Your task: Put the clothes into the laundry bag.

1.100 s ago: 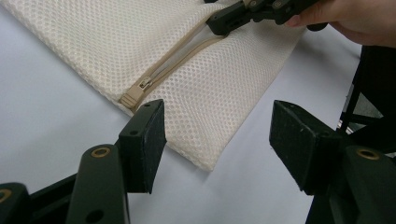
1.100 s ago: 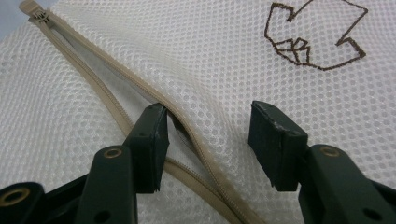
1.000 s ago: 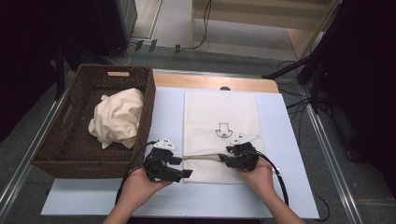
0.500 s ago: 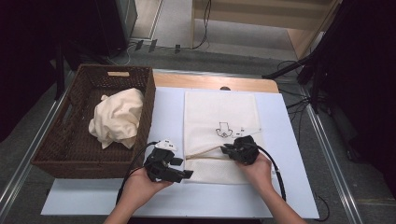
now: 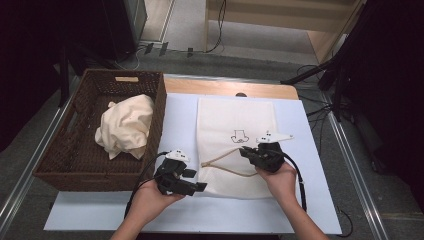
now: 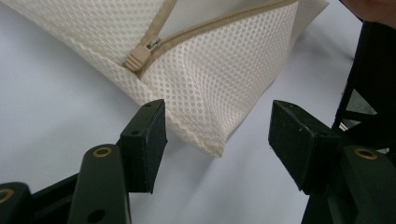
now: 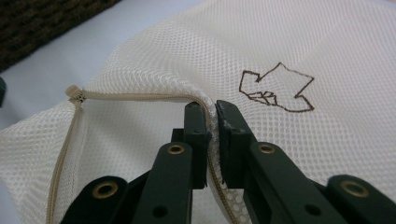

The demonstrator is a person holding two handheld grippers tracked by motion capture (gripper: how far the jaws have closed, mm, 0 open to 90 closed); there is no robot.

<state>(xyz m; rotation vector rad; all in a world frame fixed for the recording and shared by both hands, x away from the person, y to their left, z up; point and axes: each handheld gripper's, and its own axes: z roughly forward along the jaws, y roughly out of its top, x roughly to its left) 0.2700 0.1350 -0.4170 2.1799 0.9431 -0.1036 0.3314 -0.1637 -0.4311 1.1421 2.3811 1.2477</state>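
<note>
Pinching the upper zipper edge of the cream mesh laundry bag flat on the white table, the right hand-held gripper, jaws just closed, lifts its mouth open, while the left hand-held gripper waits agape at the bag's corner, the cream cloth still in the wicker basket.

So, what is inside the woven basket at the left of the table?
Inside the woven basket lies one crumpled cream cloth, bunched toward the wall nearest the mesh bag. The dark basket floor shows around it. Whatever is under the cloth is covered and cannot be seen.
</note>
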